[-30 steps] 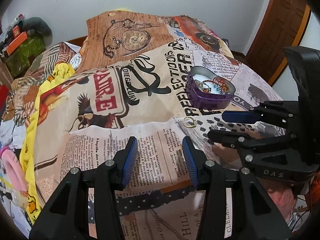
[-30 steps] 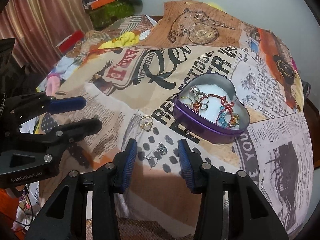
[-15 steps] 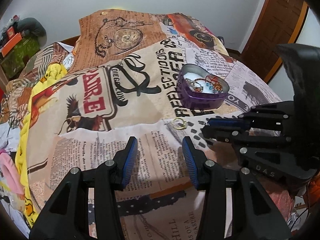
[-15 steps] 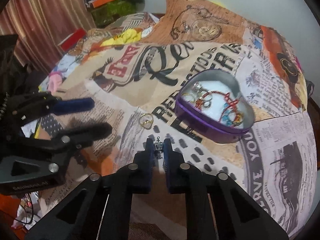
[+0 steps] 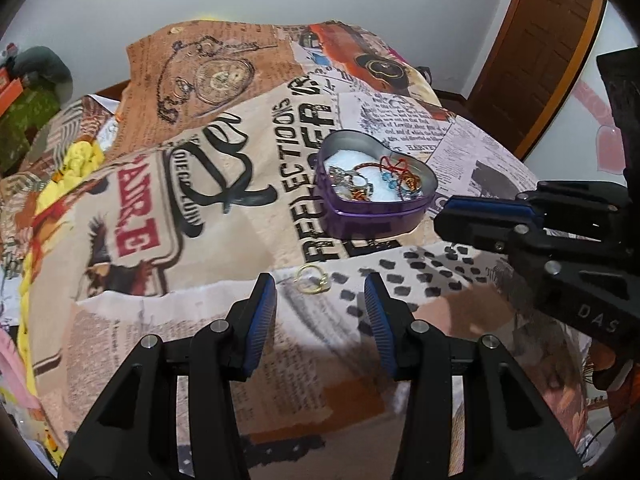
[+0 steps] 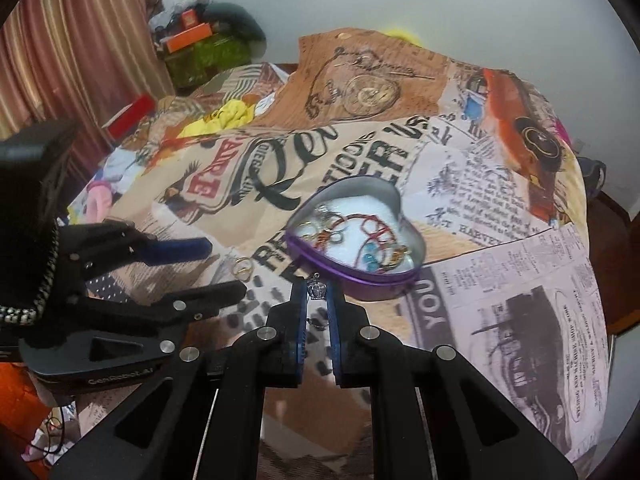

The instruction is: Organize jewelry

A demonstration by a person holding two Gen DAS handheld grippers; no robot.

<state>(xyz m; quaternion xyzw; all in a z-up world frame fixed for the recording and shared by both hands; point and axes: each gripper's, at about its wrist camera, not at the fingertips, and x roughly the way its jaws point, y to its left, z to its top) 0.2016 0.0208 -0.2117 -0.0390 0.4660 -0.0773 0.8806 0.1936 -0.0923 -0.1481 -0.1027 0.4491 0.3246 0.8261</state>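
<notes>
A purple heart-shaped tin (image 5: 376, 210) (image 6: 352, 276) sits open on the printed bedspread, holding several rings and red and blue bracelets. A gold ring (image 5: 313, 279) (image 6: 243, 267) lies on the cloth in front of my left gripper (image 5: 320, 292), which is open and empty just short of it. My right gripper (image 6: 317, 292) is shut on a small silver crown charm (image 6: 317, 290), held above the cloth just before the tin's near wall. It also shows in the left wrist view (image 5: 444, 226), right of the tin.
The bed is covered by a newspaper-print spread (image 5: 224, 184). Yellow cloth (image 5: 80, 160) and clutter lie at the left edge. A wooden door (image 5: 536, 52) stands at the right, curtains (image 6: 80, 40) at the far left.
My right gripper closed on the silver charm and lifted it off the cloth toward the tin. My left gripper moved closer to the gold ring.
</notes>
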